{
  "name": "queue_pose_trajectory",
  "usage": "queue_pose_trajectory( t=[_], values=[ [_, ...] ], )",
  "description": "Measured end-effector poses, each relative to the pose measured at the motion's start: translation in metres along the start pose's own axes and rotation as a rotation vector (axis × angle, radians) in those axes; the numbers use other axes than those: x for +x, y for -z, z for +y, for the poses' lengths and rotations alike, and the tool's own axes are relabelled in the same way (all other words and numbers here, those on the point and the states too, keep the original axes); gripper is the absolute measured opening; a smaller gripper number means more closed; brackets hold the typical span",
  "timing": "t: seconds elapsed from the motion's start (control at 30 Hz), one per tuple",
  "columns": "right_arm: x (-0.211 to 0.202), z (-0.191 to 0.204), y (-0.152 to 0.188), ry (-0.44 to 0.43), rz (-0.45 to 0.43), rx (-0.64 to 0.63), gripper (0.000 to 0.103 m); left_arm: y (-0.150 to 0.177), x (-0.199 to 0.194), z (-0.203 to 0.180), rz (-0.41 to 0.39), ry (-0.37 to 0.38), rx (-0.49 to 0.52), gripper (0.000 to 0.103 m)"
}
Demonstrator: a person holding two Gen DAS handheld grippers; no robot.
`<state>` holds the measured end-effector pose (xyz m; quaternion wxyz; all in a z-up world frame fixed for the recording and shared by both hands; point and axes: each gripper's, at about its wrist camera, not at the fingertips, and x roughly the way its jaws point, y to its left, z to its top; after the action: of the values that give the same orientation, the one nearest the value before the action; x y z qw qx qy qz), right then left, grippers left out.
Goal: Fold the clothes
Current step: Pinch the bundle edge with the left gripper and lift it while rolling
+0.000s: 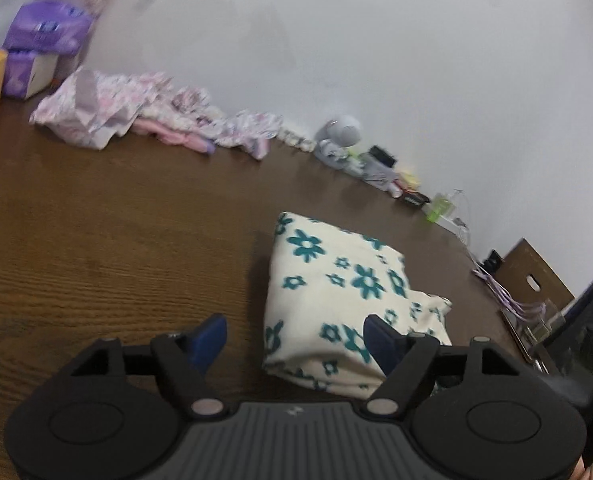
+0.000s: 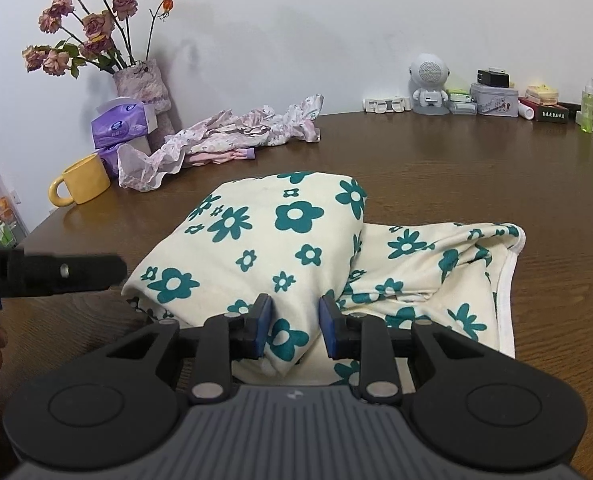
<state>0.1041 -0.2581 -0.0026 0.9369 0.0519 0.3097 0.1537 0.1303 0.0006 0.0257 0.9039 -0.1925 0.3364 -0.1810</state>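
Floral garment mostly folded on worktop; right gripper pinching near fold, left gripper apart, empty. Pink crumpled clothes by wall unfolded.

1. I see the table as dark brown wood with visible grain and a soft sheen.
2. The folded garment is matt cream cloth printed with teal flowers.
3. My right gripper has a matt black plastic body, ribbed grey at the base, with blue pads.
4. The mug looks like smooth, glossy yellow ceramic.
5. The tissue packs are wrapped in shiny purple plastic film.
6. The wall is matt white.
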Motion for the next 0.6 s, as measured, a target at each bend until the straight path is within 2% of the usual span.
queue_pose_trajectory(
  t=[0.1, 0.2, 0.3, 0.37, 0.47, 0.6],
  values=[
    [-0.001, 0.000, 0.000, 0.000, -0.001, 0.003, 0.026, -0.008, 0.019, 0.004, 0.045, -0.011, -0.033, 0.067],
    [-0.003, -0.001, 0.001, -0.004, -0.001, 0.004, 0.026, -0.013, 0.033, 0.007, 0.058, 0.025, -0.058, 0.061],
    [-0.004, -0.001, 0.001, -0.007, -0.002, -0.001, 0.026, -0.015, 0.045, 0.012, 0.087, 0.083, -0.124, 0.043],
    [-0.002, -0.003, 0.001, -0.011, -0.002, 0.006, 0.026, -0.015, 0.047, 0.012, 0.085, 0.080, -0.150, 0.031],
    [-0.002, -0.004, 0.001, -0.023, -0.006, 0.019, 0.026, -0.016, 0.042, 0.007, 0.063, 0.074, -0.138, 0.021],
    [-0.005, -0.007, -0.001, -0.042, -0.017, 0.042, 0.027, -0.021, 0.032, -0.016, 0.034, 0.016, -0.023, 0.018]
  ],
)
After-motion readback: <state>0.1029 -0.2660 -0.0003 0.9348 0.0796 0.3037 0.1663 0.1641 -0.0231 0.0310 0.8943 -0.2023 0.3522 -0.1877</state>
